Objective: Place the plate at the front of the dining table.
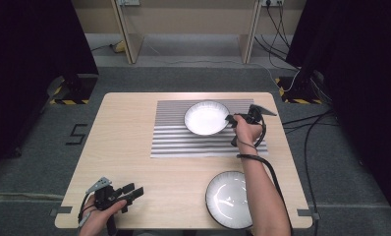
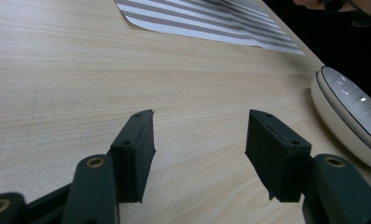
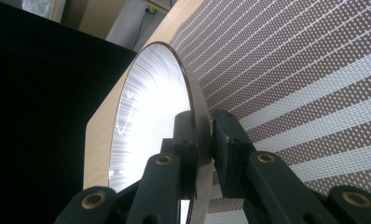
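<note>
Two plates: right gripper [image 1: 231,119] pinches the far plate [image 1: 206,118] at its three-o'clock rim — setting it on the mat [image 1: 183,142]; release next. Left gripper [image 1: 133,191] wide open, empty.

Lab recording bay: black curtains [image 1: 31,44], hazard-taped stand bases [image 1: 68,101], floor cables [image 1: 306,123], lone wooden table [image 1: 129,137].

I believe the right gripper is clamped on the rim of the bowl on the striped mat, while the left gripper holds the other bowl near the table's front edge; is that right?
Not quite. The left gripper holds nothing: the left gripper view shows its jaws open over the bare table, with the other bowl off to the side. The rest stands: the right gripper is clamped on the rim of the bowl on the striped mat.
</note>
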`<action>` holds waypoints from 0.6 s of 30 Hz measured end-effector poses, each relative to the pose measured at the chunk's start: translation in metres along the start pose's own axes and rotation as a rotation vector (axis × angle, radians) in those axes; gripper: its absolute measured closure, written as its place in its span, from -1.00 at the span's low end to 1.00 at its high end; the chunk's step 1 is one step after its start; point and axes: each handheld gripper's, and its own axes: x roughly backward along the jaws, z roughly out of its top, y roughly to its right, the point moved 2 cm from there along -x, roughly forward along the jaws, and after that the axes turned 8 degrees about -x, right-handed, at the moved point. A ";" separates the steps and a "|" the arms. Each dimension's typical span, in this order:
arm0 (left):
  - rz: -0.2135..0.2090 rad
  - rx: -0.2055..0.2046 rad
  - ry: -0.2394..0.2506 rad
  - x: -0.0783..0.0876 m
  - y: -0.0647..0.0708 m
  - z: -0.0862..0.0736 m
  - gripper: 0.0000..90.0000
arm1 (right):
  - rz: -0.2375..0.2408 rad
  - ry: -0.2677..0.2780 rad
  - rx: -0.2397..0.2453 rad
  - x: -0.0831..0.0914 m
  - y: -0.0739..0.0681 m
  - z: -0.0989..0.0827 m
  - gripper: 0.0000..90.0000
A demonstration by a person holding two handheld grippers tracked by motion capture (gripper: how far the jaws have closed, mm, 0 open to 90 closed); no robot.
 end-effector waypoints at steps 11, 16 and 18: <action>0.000 -0.001 0.000 0.000 0.000 0.000 -0.07 | -0.042 0.002 0.020 -0.007 0.006 -0.001 0.74; -0.001 0.000 0.001 0.000 -0.001 0.000 -0.07 | -0.033 0.002 0.004 -0.009 0.011 -0.001 0.74; -0.002 0.000 0.001 0.000 0.000 0.000 -0.07 | -0.034 0.004 0.005 -0.010 0.013 -0.001 0.75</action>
